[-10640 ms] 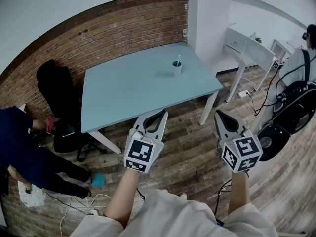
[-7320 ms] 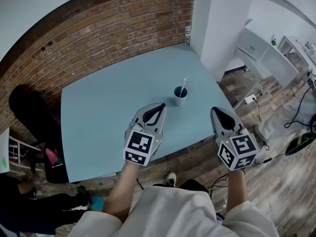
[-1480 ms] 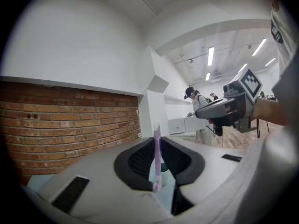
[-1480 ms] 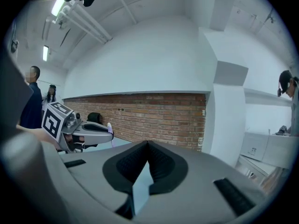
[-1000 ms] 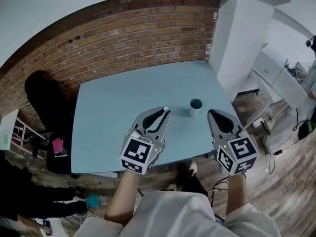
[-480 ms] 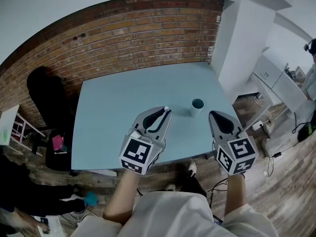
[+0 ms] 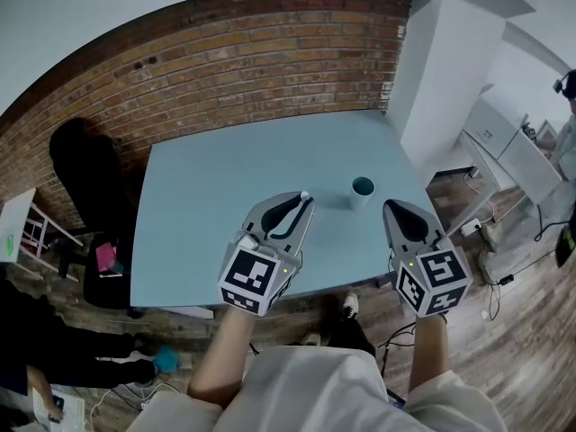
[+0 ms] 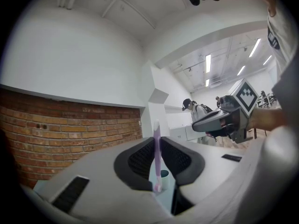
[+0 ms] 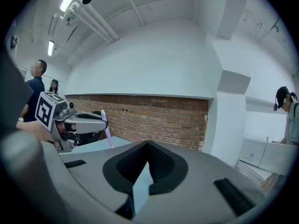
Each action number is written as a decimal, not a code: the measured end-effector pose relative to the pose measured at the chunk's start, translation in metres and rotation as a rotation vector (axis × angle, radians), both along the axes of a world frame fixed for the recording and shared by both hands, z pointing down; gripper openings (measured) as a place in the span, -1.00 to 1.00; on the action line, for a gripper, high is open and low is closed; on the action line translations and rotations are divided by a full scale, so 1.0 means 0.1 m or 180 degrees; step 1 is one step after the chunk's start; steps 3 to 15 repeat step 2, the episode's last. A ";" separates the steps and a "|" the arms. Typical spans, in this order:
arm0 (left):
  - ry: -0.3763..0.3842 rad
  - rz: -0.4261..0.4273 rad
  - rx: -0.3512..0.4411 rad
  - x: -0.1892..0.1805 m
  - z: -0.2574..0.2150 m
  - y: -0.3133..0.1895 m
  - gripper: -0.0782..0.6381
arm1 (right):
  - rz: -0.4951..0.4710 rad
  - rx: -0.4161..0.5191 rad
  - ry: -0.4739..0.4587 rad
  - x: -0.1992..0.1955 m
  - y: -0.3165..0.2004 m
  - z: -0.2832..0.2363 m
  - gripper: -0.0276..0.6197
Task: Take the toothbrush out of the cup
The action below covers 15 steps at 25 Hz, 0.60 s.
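My left gripper (image 7: 303,200) is shut on the purple toothbrush (image 8: 156,155), which stands upright between its jaws with its white tip (image 7: 304,194) poking above them. The dark-rimmed cup (image 7: 362,190) stands on the light blue table (image 7: 225,187), to the right of and a little beyond that gripper; it holds nothing and peeks through the jaws (image 8: 164,173). My right gripper (image 7: 394,208) hovers right of the cup near the table's front edge, shut with nothing in it. In the right gripper view the left gripper (image 9: 91,121) shows with the toothbrush (image 9: 107,135).
A brick wall (image 7: 225,61) runs behind the table. A black chair (image 7: 85,165) stands at its left end and a white pillar (image 7: 441,70) at its right. A person (image 7: 36,340) crouches on the wooden floor at lower left.
Seven seconds ago the toothbrush stood in the cup; now the left gripper holds it and the cup is empty. Over the last second both grippers have barely moved.
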<state>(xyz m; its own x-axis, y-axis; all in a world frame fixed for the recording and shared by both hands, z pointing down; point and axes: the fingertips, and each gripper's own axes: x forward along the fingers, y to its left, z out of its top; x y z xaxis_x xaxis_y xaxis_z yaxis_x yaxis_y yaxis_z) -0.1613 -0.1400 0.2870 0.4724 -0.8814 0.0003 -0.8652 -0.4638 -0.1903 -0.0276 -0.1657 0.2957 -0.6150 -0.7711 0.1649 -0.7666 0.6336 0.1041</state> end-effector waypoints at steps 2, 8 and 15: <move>0.0001 0.0001 -0.0004 0.00 0.01 -0.02 -0.56 | 0.0003 0.0004 -0.0001 0.00 -0.02 0.00 -0.86; 0.0001 0.0001 -0.0004 0.00 0.01 -0.02 -0.56 | 0.0003 0.0004 -0.0001 0.00 -0.02 0.00 -0.86; 0.0001 0.0001 -0.0004 0.00 0.01 -0.02 -0.56 | 0.0003 0.0004 -0.0001 0.00 -0.02 0.00 -0.86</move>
